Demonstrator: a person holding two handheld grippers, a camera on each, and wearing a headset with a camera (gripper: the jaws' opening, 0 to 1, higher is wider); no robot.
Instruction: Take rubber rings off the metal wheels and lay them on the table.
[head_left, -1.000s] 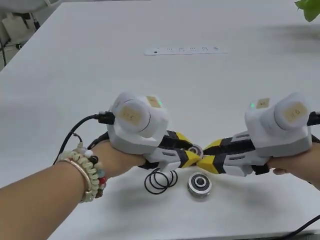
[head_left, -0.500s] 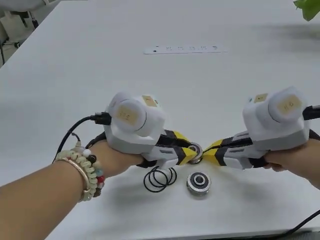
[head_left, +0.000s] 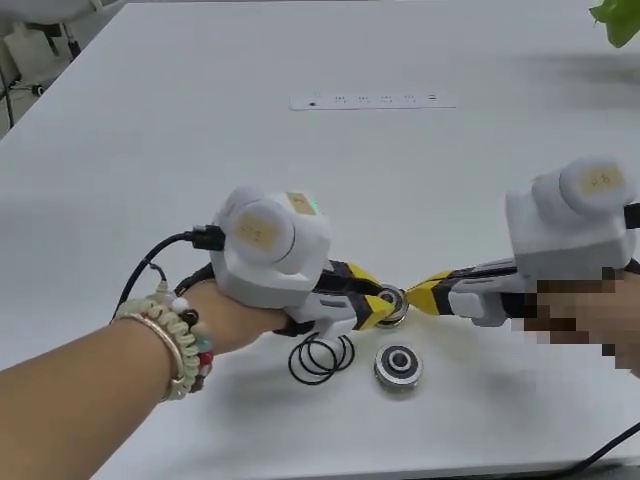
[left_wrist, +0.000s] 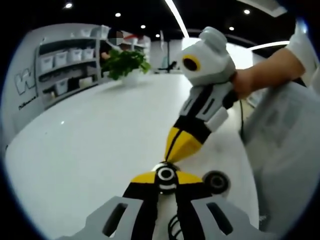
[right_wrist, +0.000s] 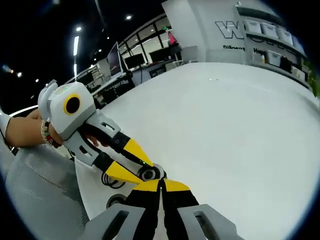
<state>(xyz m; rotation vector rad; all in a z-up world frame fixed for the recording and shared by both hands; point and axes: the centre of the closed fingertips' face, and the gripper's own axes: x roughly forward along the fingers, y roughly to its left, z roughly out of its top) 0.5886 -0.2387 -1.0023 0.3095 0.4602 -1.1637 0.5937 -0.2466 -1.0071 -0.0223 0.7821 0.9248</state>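
Observation:
My left gripper (head_left: 383, 306) is shut on a small metal wheel (head_left: 392, 299) and holds it just above the white table. In the left gripper view that wheel (left_wrist: 166, 176) sits between the yellow tips. My right gripper (head_left: 412, 297) comes in from the right, its jaws shut, pinching at the wheel's rim where a black rubber ring sits. In the right gripper view its tips (right_wrist: 161, 184) meet beside the held wheel (right_wrist: 149, 172). Several loose rubber rings (head_left: 320, 357) lie on the table below the left gripper. A second metal wheel (head_left: 398, 365) lies flat to their right.
A white power strip (head_left: 372, 100) lies far back on the table (head_left: 150, 150). Green plant leaves (head_left: 618, 15) show at the far right corner. A black cable (head_left: 150, 265) runs from the left gripper. The table's front edge is close below the wheel.
The right gripper's body has swung out to the right and up while its tip stays at the held wheel. The left gripper and the things on the table have hardly moved.

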